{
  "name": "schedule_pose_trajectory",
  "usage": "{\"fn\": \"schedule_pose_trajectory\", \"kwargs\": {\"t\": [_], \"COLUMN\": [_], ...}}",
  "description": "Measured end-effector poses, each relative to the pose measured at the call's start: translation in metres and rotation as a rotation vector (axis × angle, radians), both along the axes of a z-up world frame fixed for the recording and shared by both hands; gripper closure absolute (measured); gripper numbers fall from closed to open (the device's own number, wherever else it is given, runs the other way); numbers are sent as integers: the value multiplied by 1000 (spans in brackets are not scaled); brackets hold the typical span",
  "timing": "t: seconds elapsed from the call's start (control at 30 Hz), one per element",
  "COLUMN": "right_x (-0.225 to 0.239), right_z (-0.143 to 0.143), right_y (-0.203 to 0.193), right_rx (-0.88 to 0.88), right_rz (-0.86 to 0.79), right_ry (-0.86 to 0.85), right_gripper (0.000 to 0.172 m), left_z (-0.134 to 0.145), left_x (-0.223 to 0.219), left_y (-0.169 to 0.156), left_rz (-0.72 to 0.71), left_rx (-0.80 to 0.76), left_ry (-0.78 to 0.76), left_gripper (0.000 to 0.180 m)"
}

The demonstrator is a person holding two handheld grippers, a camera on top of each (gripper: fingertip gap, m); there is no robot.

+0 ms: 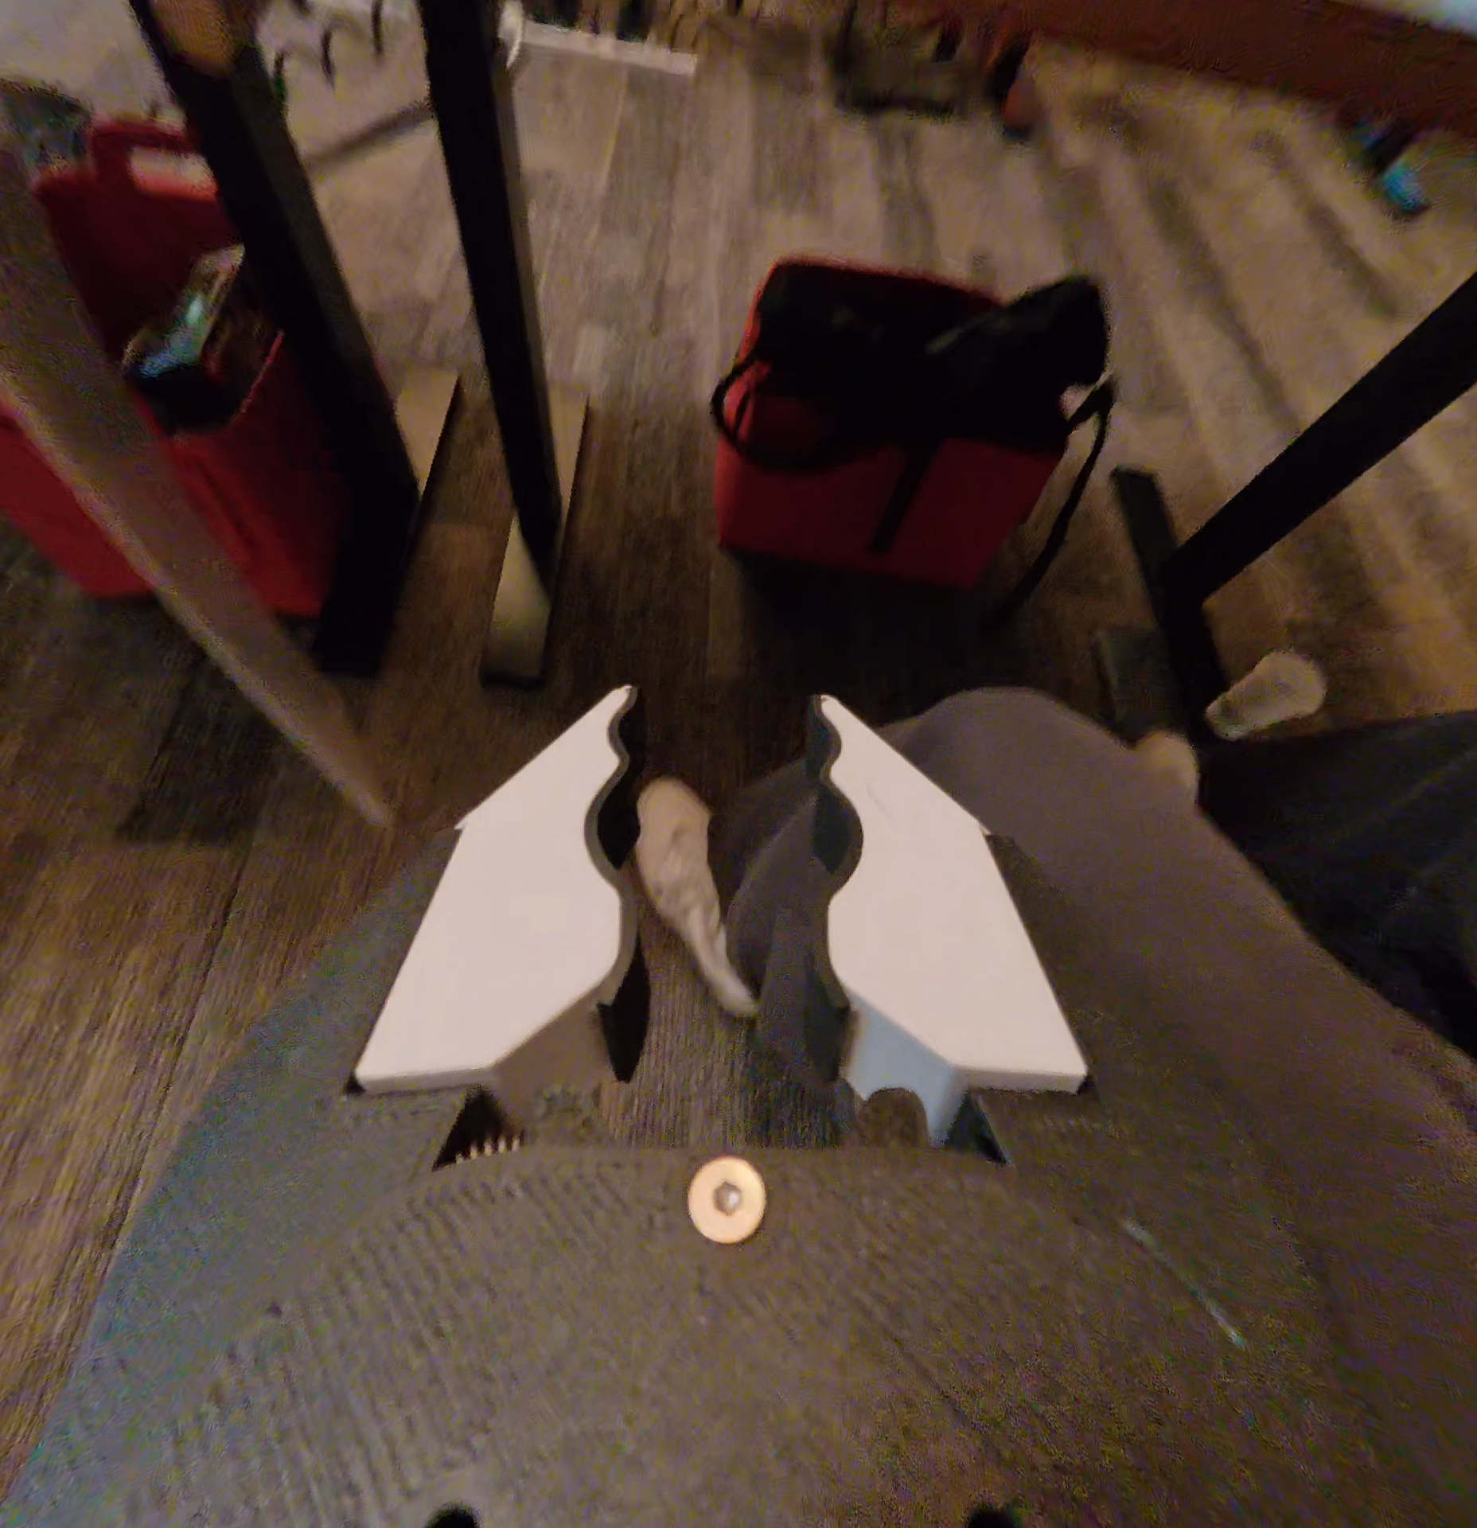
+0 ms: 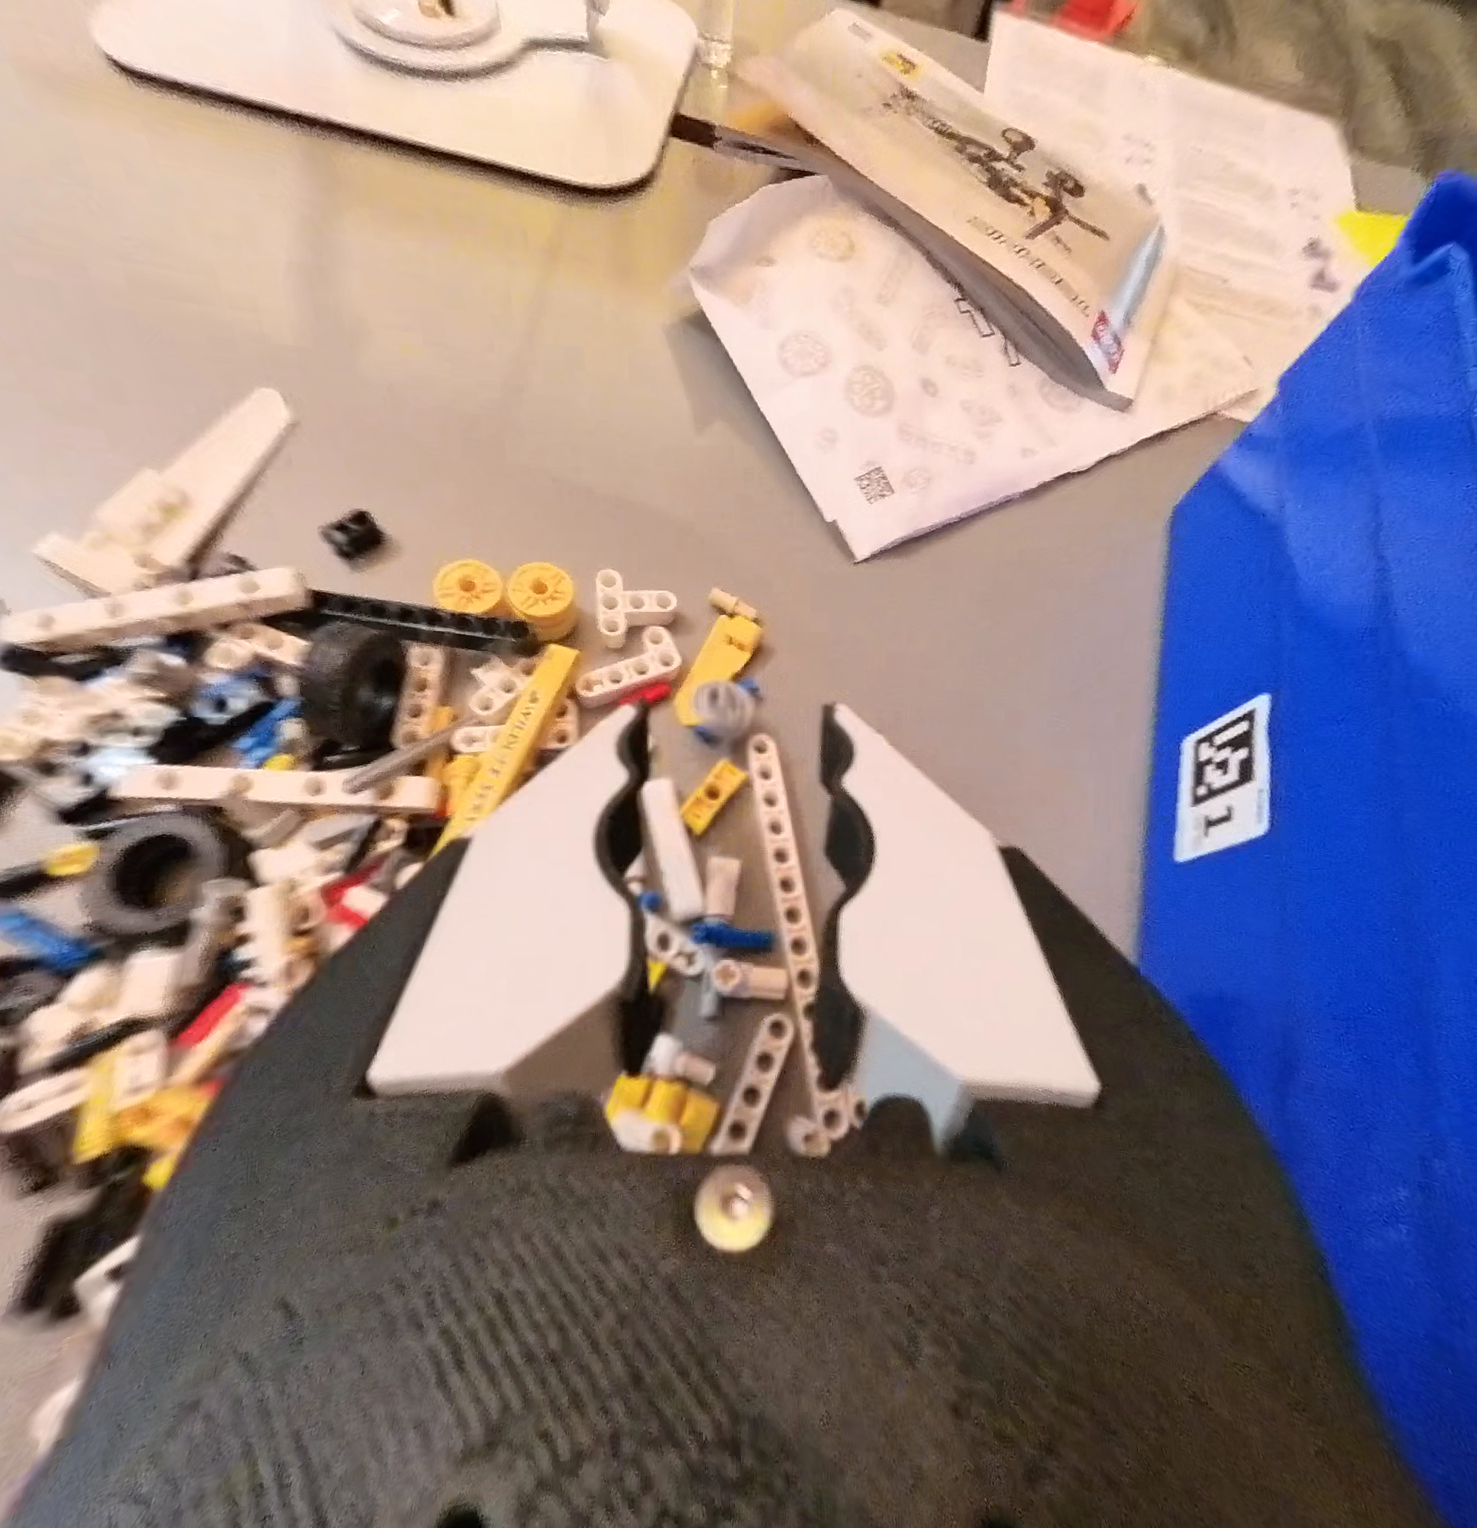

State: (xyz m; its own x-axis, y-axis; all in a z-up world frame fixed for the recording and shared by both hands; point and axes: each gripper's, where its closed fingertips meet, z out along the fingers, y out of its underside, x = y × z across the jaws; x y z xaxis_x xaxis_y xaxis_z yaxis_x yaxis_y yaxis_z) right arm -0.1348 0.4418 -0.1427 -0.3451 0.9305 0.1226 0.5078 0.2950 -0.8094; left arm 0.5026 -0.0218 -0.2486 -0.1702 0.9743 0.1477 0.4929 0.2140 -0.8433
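Fingers on my right gripper stand apart, empty, over loose building pieces on the tabletop; left gripper, also parted, faces the floor.

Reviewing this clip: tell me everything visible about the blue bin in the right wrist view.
The blue bin fills the right edge of the right wrist view, cut off by the frame. It looks like smooth, glossy plastic with ribbed walls and a folded rim at the top. A white sticker with a black square marker sits on its near wall. It stands on the grey table, right of the right tongs and apart from the brick pile. Its inside is not visible.
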Motion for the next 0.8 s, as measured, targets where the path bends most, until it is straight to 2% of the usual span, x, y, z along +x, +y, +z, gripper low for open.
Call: {"fn": "schedule_pose_trajectory", "kwargs": {"t": [0.1,0.2,0.27,0.37,0.43,0.47,0.5,0.57,0.6,0.7,0.8], "right_x": [44,136,206,287,323,335,343,360,367,373,369], "right_z": [34,85,108,117,116,115,117,128,130,123,121], "right_y": [-15,-40,-50,-51,-48,-45,-41,-38,-44,-71,-95], "right_rx": [-122,-237,-237,-124,-33,16,58,115,131,87,-33], "right_rz": [95,313,448,551,556,537,492,429,449,532,571], "right_ry": [-28,3,50,188,335,421,523,748,790,708,633], "right_gripper": [118,119,118,110,105,102,103,116,122,118,116], "left_z": [43,85,103,130,156,165,170,169,165,142,127], "left_x": [-59,-121,-159,-202,-222,-230,-236,-241,-241,-241,-240], "left_y": [10,15,20,31,41,51,61,87,95,96,98], "left_rz": [-47,-70,-100,-144,-168,-197,-230,-330,-351,-323,-335], "left_rx": [24,3,-15,-68,-52,-4,67,193,215,148,92], "left_ry": [147,309,390,499,593,615,611,568,551,517,461], "left_gripper": [142,143,143,145,177,179,176,163,162,164,159]}}
